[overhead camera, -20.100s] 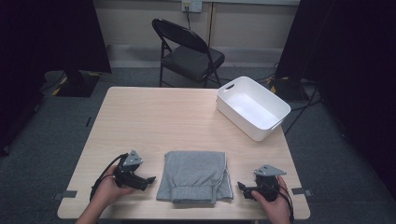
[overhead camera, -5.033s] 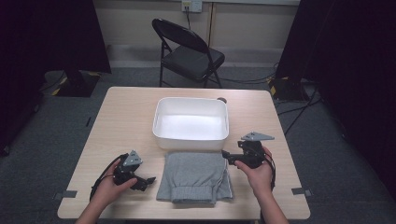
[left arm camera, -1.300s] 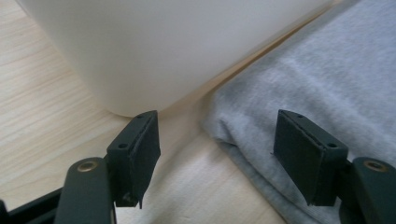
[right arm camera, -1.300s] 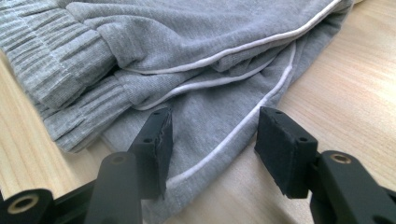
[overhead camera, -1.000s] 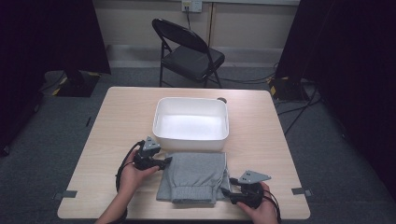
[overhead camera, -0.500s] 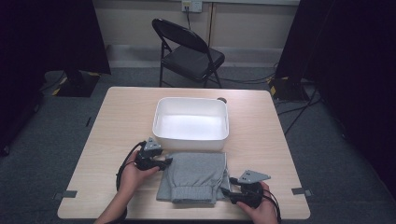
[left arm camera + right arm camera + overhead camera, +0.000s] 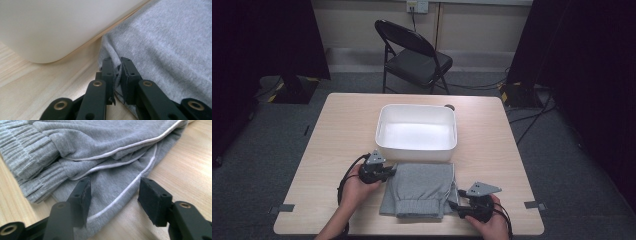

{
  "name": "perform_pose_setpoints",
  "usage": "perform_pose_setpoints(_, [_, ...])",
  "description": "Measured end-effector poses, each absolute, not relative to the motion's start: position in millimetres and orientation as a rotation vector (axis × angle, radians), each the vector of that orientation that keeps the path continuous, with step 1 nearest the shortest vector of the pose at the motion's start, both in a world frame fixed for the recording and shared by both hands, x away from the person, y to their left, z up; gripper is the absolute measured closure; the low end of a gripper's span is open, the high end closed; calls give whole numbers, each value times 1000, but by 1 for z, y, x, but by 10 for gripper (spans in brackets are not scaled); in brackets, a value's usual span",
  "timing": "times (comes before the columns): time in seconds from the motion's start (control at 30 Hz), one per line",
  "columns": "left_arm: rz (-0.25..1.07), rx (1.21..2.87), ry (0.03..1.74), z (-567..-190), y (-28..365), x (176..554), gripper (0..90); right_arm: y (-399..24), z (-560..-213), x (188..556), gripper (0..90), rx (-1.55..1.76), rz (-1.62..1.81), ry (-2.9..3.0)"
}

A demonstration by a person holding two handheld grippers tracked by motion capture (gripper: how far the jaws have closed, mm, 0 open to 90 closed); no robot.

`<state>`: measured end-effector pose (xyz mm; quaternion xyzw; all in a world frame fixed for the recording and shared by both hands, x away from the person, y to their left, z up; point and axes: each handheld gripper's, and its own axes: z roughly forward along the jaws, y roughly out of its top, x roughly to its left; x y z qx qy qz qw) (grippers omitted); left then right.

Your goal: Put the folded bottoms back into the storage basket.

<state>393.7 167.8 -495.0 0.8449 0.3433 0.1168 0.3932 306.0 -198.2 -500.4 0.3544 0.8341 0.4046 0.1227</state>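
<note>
Room: dark curtains, a folding chair point(image 7: 414, 55) behind the table point(image 7: 332, 130).
Bin: white tub point(image 7: 417, 131) mid-table.
Garment: folded grey sweatpants point(image 7: 419, 189) just in front of the tub.
Left gripper point(image 7: 117, 72): has just been closing, now pinching the sweatpants' far left corner.
Right gripper point(image 7: 113, 195): jaws have just been opening, apart around the near right hem.

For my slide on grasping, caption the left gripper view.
Left gripper pinches the grey garment's corner beside the white bin.
</note>
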Motion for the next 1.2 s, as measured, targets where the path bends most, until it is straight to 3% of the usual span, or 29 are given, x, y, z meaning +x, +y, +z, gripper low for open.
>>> perform_pose_setpoints(0.2, [270,2214,877,-488,172,390,850,-203,-500,305,366,1099,1210,2415])
perform_pose_setpoints(0.43, [217,2223,899,-486,183,380,852,-196,-491,298,373,1058,1236,2428])
perform_pose_setpoints(0.7, [279,2196,940,-481,183,383,819,-188,-493,300,301,1087,1196,2428])
perform_pose_setpoints(1.0, [312,2156,973,-487,186,394,635,-188,-498,299,359,1026,1141,2465])
perform_pose_setpoints(1.1, [324,2143,978,-492,185,399,531,-186,-498,297,427,1019,1140,2467])
perform_pose_setpoints(1.2, [315,2147,972,-492,186,401,492,-186,-498,297,454,1011,1143,2469])
